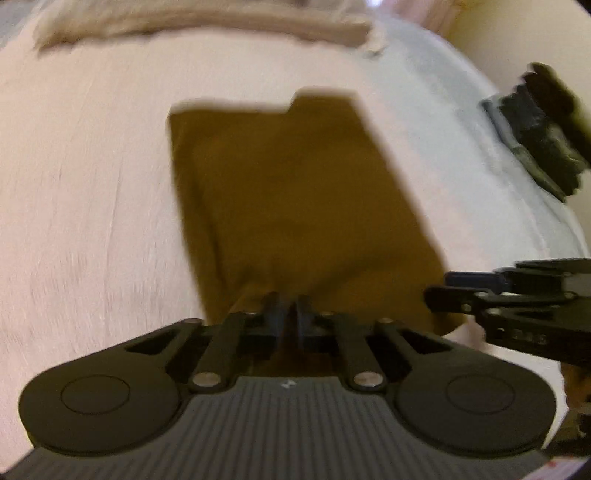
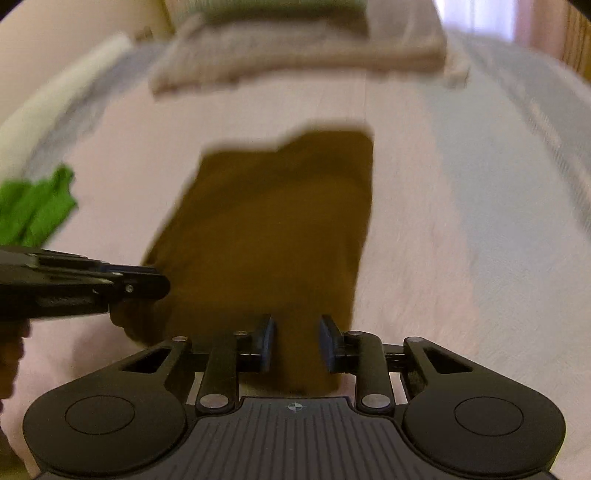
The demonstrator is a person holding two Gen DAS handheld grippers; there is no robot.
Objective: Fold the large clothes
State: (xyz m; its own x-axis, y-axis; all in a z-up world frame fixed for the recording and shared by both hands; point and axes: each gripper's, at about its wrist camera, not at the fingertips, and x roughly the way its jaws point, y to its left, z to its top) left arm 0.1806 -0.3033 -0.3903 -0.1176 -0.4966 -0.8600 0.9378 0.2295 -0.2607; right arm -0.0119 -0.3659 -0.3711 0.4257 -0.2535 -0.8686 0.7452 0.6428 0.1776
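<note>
A mustard-brown garment (image 1: 295,192) (image 2: 273,221) lies folded into a long rectangle on the pink bed sheet (image 1: 81,192) (image 2: 424,280). My left gripper (image 1: 290,312) is at its near edge, fingers almost together with brown cloth pinched between them. In the right wrist view it enters from the left as a dark arm (image 2: 147,284) over the garment's near left corner. My right gripper (image 2: 297,341) stands open, its two pads on either side of the garment's near edge. The left wrist view shows it (image 1: 439,291) at the near right corner. Both views are motion-blurred.
A beige blanket (image 1: 184,18) (image 2: 295,48) lies across the far end of the bed. Green cloth (image 2: 37,214) sits at the left edge. A black object (image 1: 543,129) lies off the right side, beyond a pale blue sheet (image 1: 443,110). A hand (image 2: 11,354) holds the left gripper.
</note>
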